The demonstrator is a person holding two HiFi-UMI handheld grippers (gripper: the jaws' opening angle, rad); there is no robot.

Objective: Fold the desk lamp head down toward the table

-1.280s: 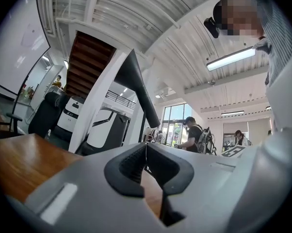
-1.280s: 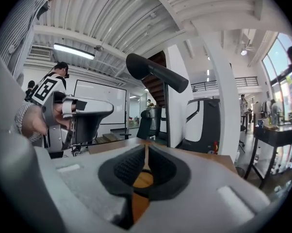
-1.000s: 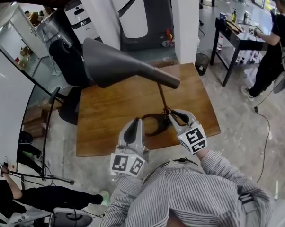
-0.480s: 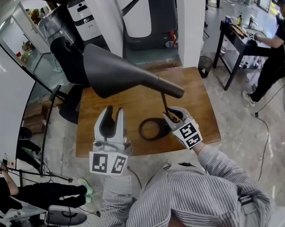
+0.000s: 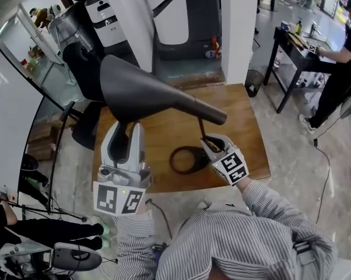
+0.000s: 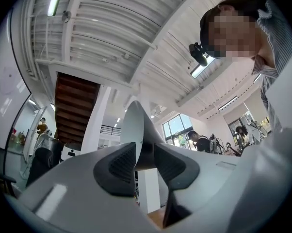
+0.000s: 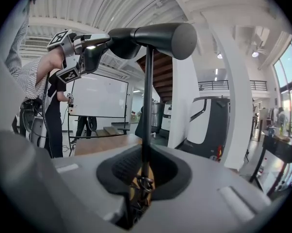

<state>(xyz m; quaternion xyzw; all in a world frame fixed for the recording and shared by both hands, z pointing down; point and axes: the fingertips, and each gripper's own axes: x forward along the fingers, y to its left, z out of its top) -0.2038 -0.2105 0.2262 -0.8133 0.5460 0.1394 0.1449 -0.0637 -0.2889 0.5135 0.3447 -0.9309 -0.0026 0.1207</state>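
The desk lamp's dark grey cone head (image 5: 146, 95) hangs level over the wooden table (image 5: 245, 133), on a thin stem (image 5: 201, 127) that rises from a black ring base (image 5: 184, 159). My left gripper (image 5: 124, 134) is raised under the cone's wide end. Its jaws are closing, with the cone (image 6: 138, 140) between the pads (image 6: 118, 165) and no clear press on it. The right gripper (image 5: 210, 143) is shut low on the stem (image 7: 147, 101), just above a small joint. From the right gripper view, the left gripper (image 7: 101, 43) reaches the cone's wide end (image 7: 124, 35).
A white pillar (image 5: 239, 28) and a grey machine (image 5: 181, 10) stand behind the table. A black chair (image 5: 85, 69) is at the back left beside a glass wall. A person works at a black side table (image 5: 292, 42) on the right.
My left gripper opened and rose from the table's front edge up to the cone's wide end. The right gripper slid onto the stem and stayed there; the lamp has not tilted.
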